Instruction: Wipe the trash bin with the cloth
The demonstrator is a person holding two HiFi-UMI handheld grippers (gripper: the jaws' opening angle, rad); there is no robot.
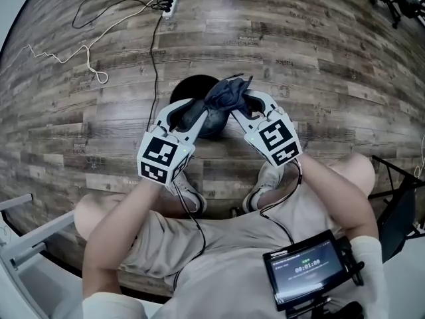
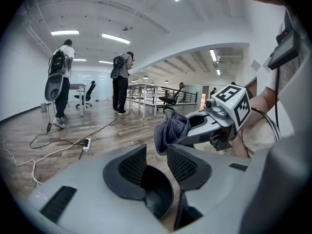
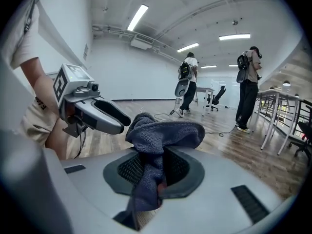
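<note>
A round black trash bin [image 1: 191,87] stands on the wood floor in front of my feet; in the left gripper view the bin [image 2: 157,199] shows below and through the gap of the jaws. My left gripper [image 1: 190,113] [image 2: 157,152] hovers over its left rim, open, with nothing pressed between its pads. My right gripper [image 1: 240,108] [image 3: 152,167] is shut on a dark blue-grey cloth [image 1: 226,93] [image 3: 156,135], bunched above the jaws and hanging down below them. The cloth [image 2: 170,129] sits over the bin, close to the left gripper's tips.
A power strip [image 1: 169,4] and loose cables [image 1: 93,58] lie on the floor beyond the bin. My shoes [image 1: 190,195] are just behind the bin. A screen [image 1: 309,268] hangs at my chest. Two people [image 2: 122,82] stand far off among desks and chairs.
</note>
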